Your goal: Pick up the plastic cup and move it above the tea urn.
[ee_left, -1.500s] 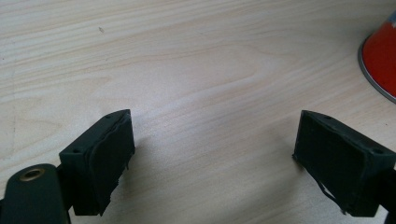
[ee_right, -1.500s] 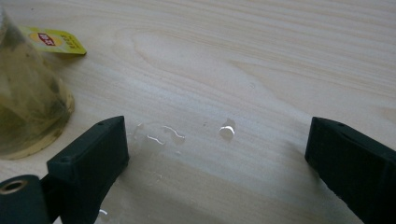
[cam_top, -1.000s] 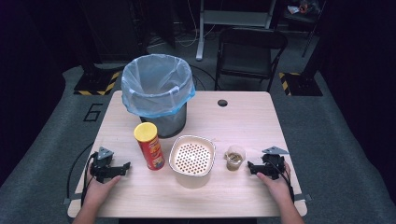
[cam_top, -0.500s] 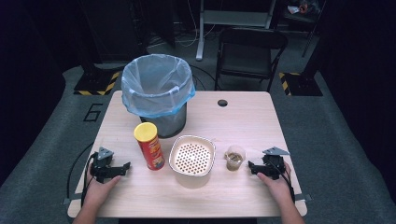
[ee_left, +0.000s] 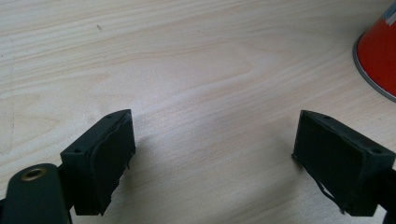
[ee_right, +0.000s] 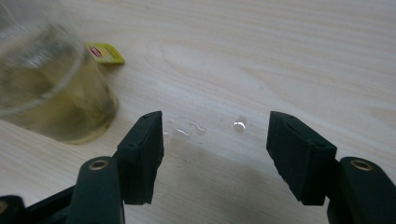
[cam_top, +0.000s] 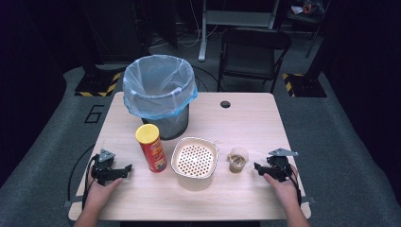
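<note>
Squeeze the soft, spilly cup of tea gently round its middle (the right gripper has fingers just narrowed but still apart and empty; the left gripper has open fingers).

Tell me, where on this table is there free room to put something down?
The widest bare patch of table lies right of the bin, behind the cup. A narrower strip runs along the near edge, in front of the can and strainer. That middle row is crowded.

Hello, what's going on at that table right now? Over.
Left gripper open, near the chips can. Right gripper jaws just closed in, gap showing, nothing between. Cup beside it, untouched. Path clear; wet drops ahead.
</note>
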Available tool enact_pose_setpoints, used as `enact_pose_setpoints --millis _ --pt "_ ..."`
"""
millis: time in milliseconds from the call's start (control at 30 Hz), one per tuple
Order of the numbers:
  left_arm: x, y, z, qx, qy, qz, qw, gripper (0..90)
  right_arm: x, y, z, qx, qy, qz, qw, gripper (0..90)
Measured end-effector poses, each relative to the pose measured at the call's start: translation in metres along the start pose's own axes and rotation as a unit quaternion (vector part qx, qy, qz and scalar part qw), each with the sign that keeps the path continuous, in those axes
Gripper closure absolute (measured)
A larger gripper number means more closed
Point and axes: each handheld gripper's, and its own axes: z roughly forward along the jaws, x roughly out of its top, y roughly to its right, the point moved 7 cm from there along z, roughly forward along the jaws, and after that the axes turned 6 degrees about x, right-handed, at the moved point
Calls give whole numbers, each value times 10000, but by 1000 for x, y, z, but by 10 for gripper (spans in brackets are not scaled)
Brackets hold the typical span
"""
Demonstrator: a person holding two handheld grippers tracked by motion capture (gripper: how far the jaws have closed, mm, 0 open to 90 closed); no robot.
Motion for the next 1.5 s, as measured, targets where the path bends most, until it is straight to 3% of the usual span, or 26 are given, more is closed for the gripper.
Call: enact_pose_setpoints --millis 233,400,600,767,933,1233,1500 --pt "0 0 0 15 9 -28 10000 121 18 -7 -36 174 231 118 9995 343" --pt "0 0 0 21 7 -23 10000 121 22 -21 -54 271 322 -103 9991 326" --pt "0 1 0 22 -1 -43 10000 121 31 -40 -62 517 412 -306 9973 284" --pt "0 0 0 26 1 -34 10000 121 36 -53 -59 735 479 -539 9947 241" --pt "0 1 0 18 -17 -50 10000 121 36 -71 -42 974 359 -840 9910 174" --pt "0 1 0 19 -15 -45 10000 121 42 -82 -21 1055 278 -913 9898 140" --pt "0 1 0 24 -2 -40 10000 121 43 -84 0 955 115 -1007 9903 143"
